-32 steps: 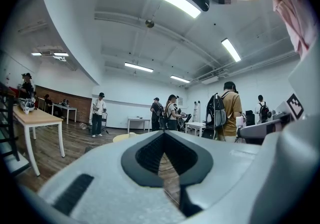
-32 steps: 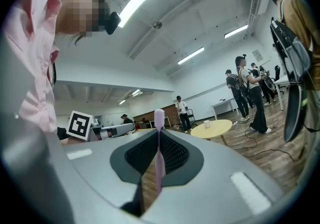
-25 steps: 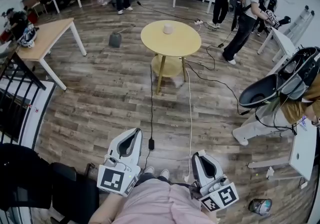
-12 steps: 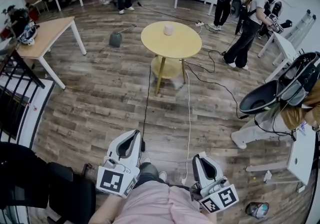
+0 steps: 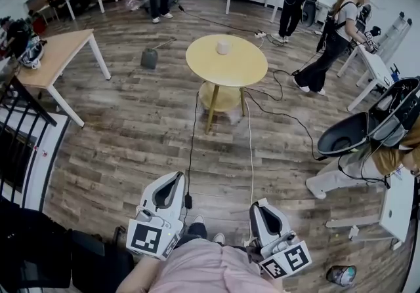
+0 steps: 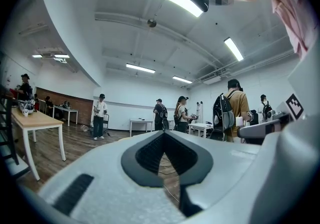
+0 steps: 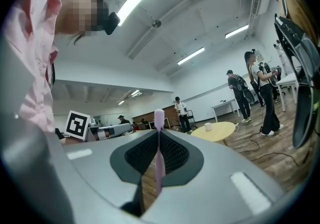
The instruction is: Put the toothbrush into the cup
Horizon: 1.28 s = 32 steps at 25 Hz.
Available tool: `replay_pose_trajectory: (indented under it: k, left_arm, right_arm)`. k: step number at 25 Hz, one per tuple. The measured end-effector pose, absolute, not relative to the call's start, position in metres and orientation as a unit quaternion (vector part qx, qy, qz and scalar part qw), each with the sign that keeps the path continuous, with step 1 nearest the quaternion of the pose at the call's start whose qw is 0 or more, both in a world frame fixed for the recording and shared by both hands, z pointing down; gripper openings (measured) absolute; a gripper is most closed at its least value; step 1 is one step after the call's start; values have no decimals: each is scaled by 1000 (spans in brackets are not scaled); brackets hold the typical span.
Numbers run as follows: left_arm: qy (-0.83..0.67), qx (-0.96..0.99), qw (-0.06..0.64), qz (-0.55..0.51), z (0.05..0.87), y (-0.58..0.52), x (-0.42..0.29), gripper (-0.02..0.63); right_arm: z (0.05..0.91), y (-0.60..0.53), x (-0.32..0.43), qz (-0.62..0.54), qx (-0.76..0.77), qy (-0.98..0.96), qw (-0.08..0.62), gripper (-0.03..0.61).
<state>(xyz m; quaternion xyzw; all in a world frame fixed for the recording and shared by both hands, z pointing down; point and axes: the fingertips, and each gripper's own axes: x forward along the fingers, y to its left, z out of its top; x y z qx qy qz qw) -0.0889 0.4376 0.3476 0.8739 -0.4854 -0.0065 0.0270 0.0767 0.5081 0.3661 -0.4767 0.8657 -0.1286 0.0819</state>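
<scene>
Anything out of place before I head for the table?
Nothing is spilled or damaged. The cup stands upright on the yellow table, and the toothbrush sits straight in the right gripper. The only oddity is loose cables trailing across the floor between you and the table, a possible trip hazard.

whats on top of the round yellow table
A small white cup stands alone on the round yellow table, toward its far edge. Whether anything is inside the cup cannot be seen.
</scene>
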Motion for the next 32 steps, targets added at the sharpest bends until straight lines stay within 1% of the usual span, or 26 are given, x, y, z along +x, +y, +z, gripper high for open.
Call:
replay_pose_trajectory:
  k: [10, 20, 24, 28, 32]
  left_arm:
    - [-476, 879, 32, -2, 359, 401, -107, -3]
    - [-476, 879, 36, 12, 368, 393, -102, -3]
    - [-478, 878, 19, 30, 374, 385, -86, -5]
    - [-479, 878, -1, 26, 370, 372, -59, -4]
    - [-472, 881, -7, 24, 366, 363, -31, -4]
  right_arm:
    - [375, 471, 59, -128, -493, 857, 79, 23]
    - [384, 457, 59, -130, -494, 856, 71, 23]
    - [388, 446, 65, -117, -496, 859, 53, 23]
    - [390, 427, 69, -86, -499, 862, 16, 23]
    - [390, 408, 70, -77, -486, 871, 5, 23]
